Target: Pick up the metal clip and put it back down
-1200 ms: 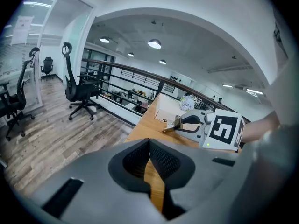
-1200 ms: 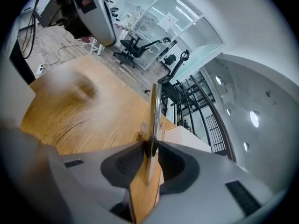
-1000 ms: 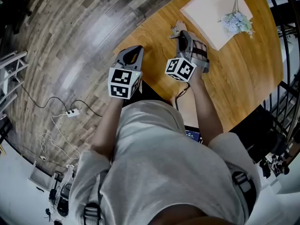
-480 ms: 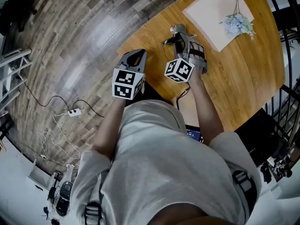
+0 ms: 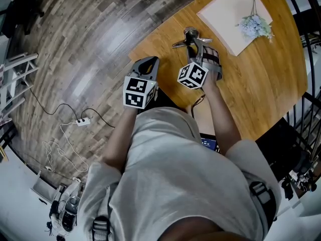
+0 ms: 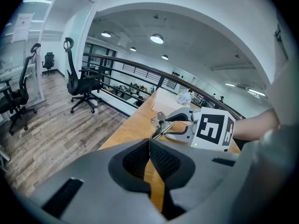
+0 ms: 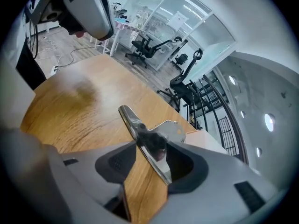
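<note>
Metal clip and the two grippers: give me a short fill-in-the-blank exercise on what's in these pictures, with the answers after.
1. The metal clip stands between the open jaws of the ______ gripper.
2. The left gripper has its jaws shut on ______.
3. The table under the clip is made of ______.
4. On the white sheet lie pale blue ______.
Missing words: right; nothing; wood; flowers.
The right gripper has just been opening its jaws, clip between them.
</note>
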The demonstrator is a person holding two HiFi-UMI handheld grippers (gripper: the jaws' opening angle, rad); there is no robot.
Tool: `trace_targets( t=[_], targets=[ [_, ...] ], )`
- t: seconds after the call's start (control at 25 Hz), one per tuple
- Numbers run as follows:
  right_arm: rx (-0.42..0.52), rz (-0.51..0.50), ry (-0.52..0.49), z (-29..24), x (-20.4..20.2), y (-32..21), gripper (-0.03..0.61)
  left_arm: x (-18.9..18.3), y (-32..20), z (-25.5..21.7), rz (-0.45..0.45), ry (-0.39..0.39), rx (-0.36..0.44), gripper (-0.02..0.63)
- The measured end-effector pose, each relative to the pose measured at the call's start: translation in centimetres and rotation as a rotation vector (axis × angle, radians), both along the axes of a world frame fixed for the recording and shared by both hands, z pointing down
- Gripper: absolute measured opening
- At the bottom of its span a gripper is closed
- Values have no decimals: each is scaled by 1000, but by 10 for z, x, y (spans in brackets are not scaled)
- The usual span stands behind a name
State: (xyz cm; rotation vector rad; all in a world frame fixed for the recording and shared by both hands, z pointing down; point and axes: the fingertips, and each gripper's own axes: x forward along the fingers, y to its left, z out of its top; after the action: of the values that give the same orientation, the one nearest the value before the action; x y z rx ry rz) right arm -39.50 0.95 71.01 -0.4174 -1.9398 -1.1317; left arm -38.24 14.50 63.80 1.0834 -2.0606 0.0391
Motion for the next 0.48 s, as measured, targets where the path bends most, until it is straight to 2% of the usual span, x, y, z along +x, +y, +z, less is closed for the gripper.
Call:
trace_targets(
  t=[0.12, 0.24, 0.28, 0.36, 0.48],
  targets=[
    [-42, 26, -1, -3, 0, 1, 210, -5, 3, -1, -12, -1, 1, 25],
    [-135, 83, -6, -11, 3, 4, 208, -11, 0, -6, -5, -13, 10, 25],
    [-176, 106, -15, -16, 4, 6, 179, -13, -1, -8, -1, -18, 12, 25],
    [-263, 157, -43, -28, 7, 10, 81, -16, -5, -11, 9, -24, 16, 25],
    [-408, 244, -93, -49, 14, 14, 42, -17, -15, -14, 40, -22, 22, 25]
  ],
)
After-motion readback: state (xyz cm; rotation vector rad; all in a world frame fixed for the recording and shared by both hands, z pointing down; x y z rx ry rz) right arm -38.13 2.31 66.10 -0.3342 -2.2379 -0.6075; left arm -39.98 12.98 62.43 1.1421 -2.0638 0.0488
